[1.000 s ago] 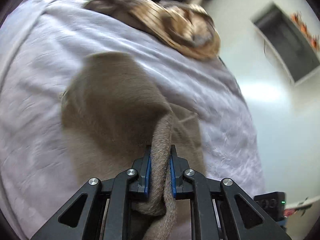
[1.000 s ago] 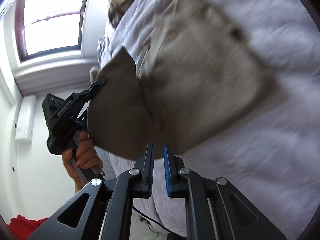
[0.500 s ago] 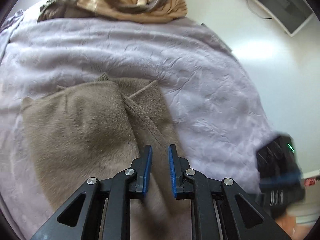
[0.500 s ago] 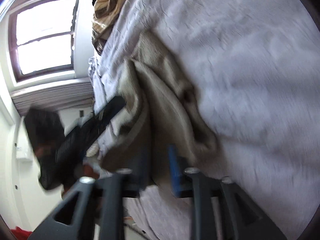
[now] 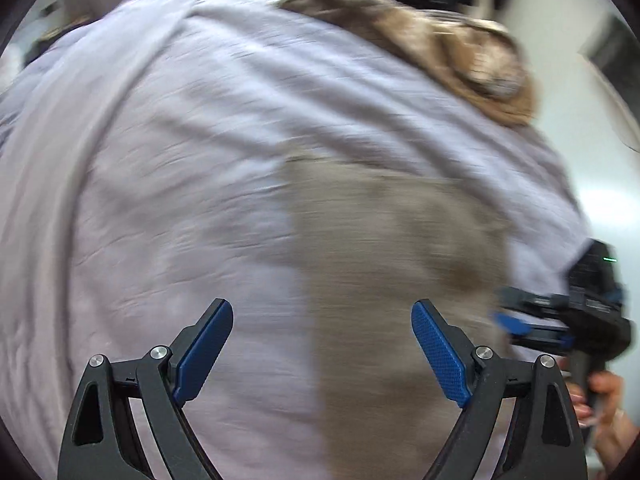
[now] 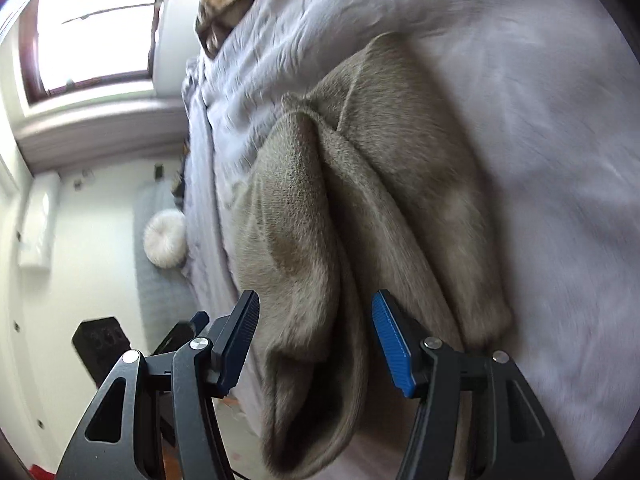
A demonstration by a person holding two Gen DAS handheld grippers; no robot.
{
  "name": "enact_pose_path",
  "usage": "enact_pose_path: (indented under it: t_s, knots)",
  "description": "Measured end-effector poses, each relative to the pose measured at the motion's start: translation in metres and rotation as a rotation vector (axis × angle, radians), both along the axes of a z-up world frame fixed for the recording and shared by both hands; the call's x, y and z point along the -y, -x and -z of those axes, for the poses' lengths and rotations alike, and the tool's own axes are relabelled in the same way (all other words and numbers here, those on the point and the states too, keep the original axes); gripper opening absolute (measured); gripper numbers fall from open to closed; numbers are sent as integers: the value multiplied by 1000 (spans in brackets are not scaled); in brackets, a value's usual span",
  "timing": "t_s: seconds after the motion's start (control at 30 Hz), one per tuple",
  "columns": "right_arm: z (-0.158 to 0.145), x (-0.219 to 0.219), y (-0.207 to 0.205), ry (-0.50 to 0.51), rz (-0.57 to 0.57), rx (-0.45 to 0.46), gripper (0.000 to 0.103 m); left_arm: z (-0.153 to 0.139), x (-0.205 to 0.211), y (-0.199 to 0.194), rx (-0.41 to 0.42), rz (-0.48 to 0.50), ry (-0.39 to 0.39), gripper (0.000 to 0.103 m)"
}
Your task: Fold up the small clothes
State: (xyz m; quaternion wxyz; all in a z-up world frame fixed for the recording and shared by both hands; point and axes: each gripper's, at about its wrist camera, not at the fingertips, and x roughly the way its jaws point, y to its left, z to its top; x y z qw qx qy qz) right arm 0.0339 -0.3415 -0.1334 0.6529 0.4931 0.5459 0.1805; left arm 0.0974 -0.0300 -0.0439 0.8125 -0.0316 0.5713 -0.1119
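Now both hand-held grippers (image 5: 322,354) (image 6: 316,340) (jaws opening, gripping nothing) hover over the taupe garment (image 6: 360,200).

We count two grippers, the left (image 5: 322,356) and the right (image 6: 316,340). We see one taupe garment (image 6: 360,208) mid-frame, one brown pile (image 5: 460,52) at the upper right, one bedspread (image 5: 180,140), one window (image 6: 92,28) at the upper left, and one hand (image 5: 604,404) at the lower right.

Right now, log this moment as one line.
left gripper: opening, empty | right gripper: opening, over garment, not gripping | garment: folded on bedsheet
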Motion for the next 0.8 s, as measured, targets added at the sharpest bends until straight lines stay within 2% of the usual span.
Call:
enact_pose_path:
  t_s: [0.1, 0.17, 0.27, 0.3, 0.33, 0.37, 0.43, 0.5, 0.6, 0.7, 0.8]
  knots:
    - [6, -10, -27, 18, -55, 2, 64, 31, -14, -7, -43, -65, -19, 91]
    - [8, -17, -41, 14, -82, 4, 64, 48, -20, -9, -84, -89, -4, 91]
    - [10, -31, -59, -7, -130, -2, 61, 59, -26, -8, -97, -122, 29, 91]
    - [10, -36, -65, -9, -142, -10, 50, 60, -26, -8, -102, -127, 27, 91]
    - [9, -42, -68, 3, -161, -17, 19, 59, -26, -7, -104, -130, 21, 91]
    - [7, -48, -75, 27, -176, -18, 15, 56, -25, -7, -105, -128, 11, 91]
    - [-10, -52, -75, 48, -181, 35, 14, 47, -19, -5, -97, -100, 7, 91]
    - [-44, -49, -72, 67, -172, 165, 14, 33, -9, -2, -57, -46, 21, 91]
    - [-75, -35, -64, 64, -143, 242, 14, 22, 9, 0, -17, 33, 8, 91]
    - [-76, -18, -58, 154, -144, 235, 14, 36, 32, -1, -30, 89, -46, 91]
    - [-45, 3, -55, 207, -93, 144, 14, 56, 42, -2, -67, 92, -33, 92]
